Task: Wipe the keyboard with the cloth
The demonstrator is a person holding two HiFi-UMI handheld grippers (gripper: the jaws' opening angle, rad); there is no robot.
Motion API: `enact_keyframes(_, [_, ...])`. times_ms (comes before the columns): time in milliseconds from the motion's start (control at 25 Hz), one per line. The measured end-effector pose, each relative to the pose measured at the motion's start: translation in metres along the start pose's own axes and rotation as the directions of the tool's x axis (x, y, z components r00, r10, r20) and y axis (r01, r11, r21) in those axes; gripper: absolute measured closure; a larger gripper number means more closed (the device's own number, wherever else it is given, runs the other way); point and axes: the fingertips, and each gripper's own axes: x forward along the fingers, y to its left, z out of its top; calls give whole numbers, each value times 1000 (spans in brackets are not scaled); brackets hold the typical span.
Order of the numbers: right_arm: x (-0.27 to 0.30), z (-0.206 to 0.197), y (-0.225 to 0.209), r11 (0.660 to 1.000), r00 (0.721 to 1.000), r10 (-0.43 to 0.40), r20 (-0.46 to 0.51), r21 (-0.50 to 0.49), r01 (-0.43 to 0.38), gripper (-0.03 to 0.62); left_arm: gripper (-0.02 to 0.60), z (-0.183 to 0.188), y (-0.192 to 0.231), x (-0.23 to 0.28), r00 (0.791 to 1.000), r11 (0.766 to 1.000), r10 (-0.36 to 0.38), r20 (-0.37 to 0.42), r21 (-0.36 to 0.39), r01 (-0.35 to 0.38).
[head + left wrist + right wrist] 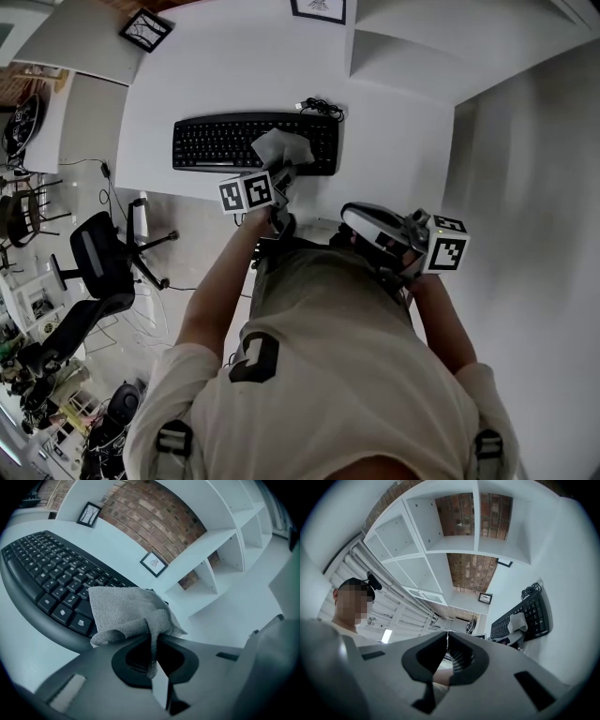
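- Grey cloth [126,611] pinched in my left tongs [153,648], draped onto the keyboard [42,569] for wiping.
- My right tongs [447,637] closed, empty, parked clear beside me.

cloth [279,148] hides part of the keyboard [211,142]; top frame [319,8] cut by the edge; its print too small to tell
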Motion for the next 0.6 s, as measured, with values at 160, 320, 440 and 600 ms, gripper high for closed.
enact_keyframes(160, [-1, -2, -1, 1000, 1000, 3, -6, -3, -3, 588, 572, -18, -17, 12, 998, 999, -40, -52, 19, 41])
enact_keyframes(320, [-2, -2, -1, 1000, 1000, 0, -2, -9, 0, 588, 572, -29, -30, 24, 993, 997, -69, -91, 29, 72])
enact_keyframes(440, [-4, -2, -3, 1000, 1000, -2, 1, -10, 2, 588, 572, -36, -39, 34, 989, 995, -85, -118, 42, 91])
enact_keyframes(600, [-9, -1, -3, 1000, 1000, -2, 2, -13, 2, 588, 572, -49, -55, 49, 980, 990, -109, -166, 72, 122])
